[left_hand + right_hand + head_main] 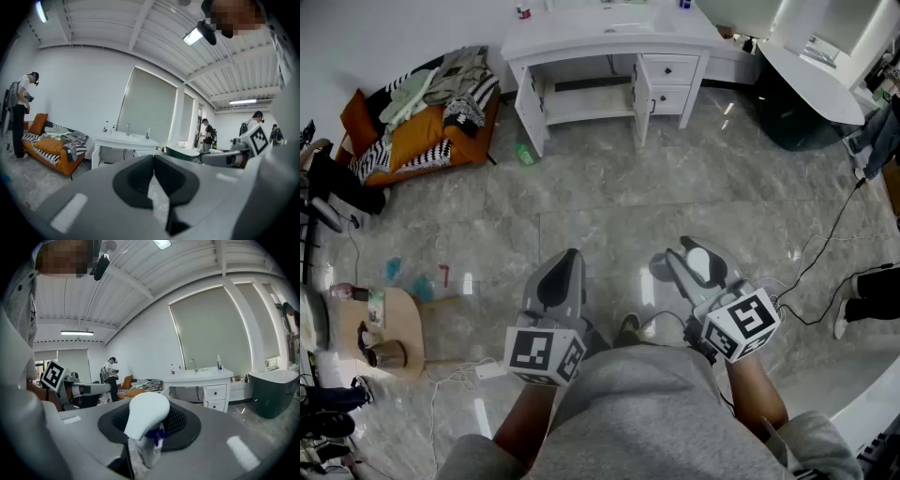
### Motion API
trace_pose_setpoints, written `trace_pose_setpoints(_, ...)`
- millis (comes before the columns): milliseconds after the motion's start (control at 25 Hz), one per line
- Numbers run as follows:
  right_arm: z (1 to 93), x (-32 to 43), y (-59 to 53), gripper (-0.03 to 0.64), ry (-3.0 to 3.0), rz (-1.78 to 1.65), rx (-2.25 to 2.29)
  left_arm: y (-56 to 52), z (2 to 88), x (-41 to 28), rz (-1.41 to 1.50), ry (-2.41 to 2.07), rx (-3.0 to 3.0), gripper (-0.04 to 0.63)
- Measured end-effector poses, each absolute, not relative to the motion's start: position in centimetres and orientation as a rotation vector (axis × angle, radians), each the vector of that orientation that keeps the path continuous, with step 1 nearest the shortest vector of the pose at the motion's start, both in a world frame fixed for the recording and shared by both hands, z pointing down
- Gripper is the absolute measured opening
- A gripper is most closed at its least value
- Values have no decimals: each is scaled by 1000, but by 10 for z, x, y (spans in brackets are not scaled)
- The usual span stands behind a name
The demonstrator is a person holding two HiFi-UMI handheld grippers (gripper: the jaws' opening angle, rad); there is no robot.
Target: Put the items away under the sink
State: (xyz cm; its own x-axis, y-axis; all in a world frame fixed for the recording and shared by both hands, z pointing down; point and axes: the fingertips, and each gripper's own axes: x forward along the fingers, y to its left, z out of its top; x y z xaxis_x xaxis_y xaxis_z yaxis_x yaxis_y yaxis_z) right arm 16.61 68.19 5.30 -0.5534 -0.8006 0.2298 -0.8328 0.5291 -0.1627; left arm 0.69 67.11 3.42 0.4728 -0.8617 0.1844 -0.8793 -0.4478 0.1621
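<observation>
Floor point(609, 202) lying open before sink cabinet point(609, 42); its doors point(531, 101) hanging open, flanking bay; green bottle point(525, 153) lying by cabinet's left leg.

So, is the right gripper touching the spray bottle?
Touching: in its own view, the right gripper has both fingers pressed on the spray bottle below its white head.

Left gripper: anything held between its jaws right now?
No, the left gripper has its jaws closed against each other, with nothing clamped between them.
</observation>
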Motion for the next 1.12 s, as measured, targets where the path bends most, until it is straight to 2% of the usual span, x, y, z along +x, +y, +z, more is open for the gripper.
trace_pose_setpoints(1120, 71, 173, 681, 129, -2559, 454, 1340, 675, 37, 2, 225, -1625, 2458, 12)
